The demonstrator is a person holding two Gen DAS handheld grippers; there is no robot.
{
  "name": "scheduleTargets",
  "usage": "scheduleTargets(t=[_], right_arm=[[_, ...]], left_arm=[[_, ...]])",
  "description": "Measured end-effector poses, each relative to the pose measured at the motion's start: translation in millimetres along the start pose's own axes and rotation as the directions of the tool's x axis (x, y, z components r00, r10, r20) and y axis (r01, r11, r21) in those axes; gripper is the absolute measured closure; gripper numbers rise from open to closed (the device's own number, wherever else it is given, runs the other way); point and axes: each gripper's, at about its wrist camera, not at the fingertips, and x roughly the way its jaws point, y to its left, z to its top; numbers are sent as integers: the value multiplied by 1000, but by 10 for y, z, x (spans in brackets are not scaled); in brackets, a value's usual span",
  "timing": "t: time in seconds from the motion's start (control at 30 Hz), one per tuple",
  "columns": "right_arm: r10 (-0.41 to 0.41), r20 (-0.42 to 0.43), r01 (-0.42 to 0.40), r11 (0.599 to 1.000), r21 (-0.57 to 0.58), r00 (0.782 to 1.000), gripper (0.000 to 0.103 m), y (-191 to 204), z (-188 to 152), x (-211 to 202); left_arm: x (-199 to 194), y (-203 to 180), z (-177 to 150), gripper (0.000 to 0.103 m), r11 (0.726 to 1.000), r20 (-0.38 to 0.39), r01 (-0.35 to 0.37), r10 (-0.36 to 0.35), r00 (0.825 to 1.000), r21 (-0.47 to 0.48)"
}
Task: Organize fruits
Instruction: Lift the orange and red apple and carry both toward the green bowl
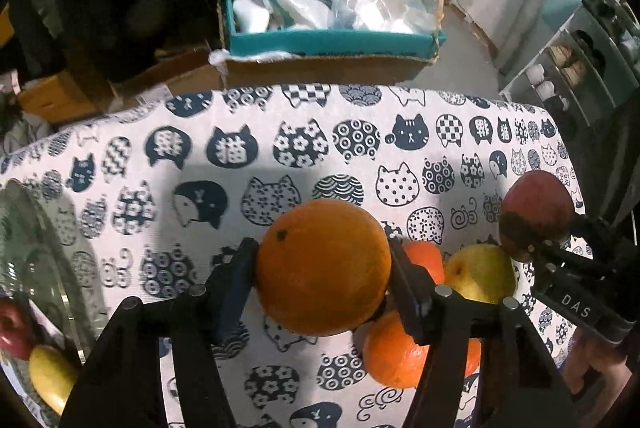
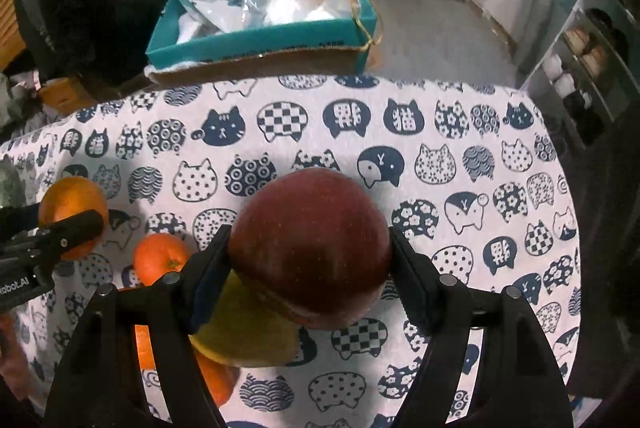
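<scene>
My left gripper point(image 1: 322, 268) is shut on a large orange point(image 1: 320, 268) and holds it above the cat-print tablecloth point(image 1: 200, 188). My right gripper point(image 2: 310, 254) is shut on a red apple point(image 2: 312, 248), also seen in the left wrist view point(image 1: 536, 208). On the cloth lie two smaller oranges point(image 1: 400, 356) point(image 1: 426, 258) and a yellow fruit point(image 1: 480, 274). In the right wrist view the yellow fruit point(image 2: 248, 332) lies under the apple, an orange point(image 2: 160, 258) to its left, and the left gripper's orange point(image 2: 72, 204) at far left.
A glass container point(image 1: 36, 268) at the left holds a red apple point(image 1: 12, 328) and a yellow fruit point(image 1: 50, 376). Behind the table stands a teal box point(image 1: 332, 42) with plastic bags. A shelf unit point(image 1: 580, 68) stands at the right.
</scene>
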Motion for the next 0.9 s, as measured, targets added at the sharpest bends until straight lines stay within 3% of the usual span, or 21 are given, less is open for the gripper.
scheduleTargets(t=[0.37, 0.9], right_arm=[[27, 81, -24, 999, -34, 996, 28, 175, 21, -368], [67, 190, -58, 997, -56, 980, 28, 358, 6, -931]], left_arm=[[-439, 114, -59, 38, 1000, 84, -30, 29, 996, 0], [-1111, 289, -227, 38, 998, 205, -57, 60, 977, -21]])
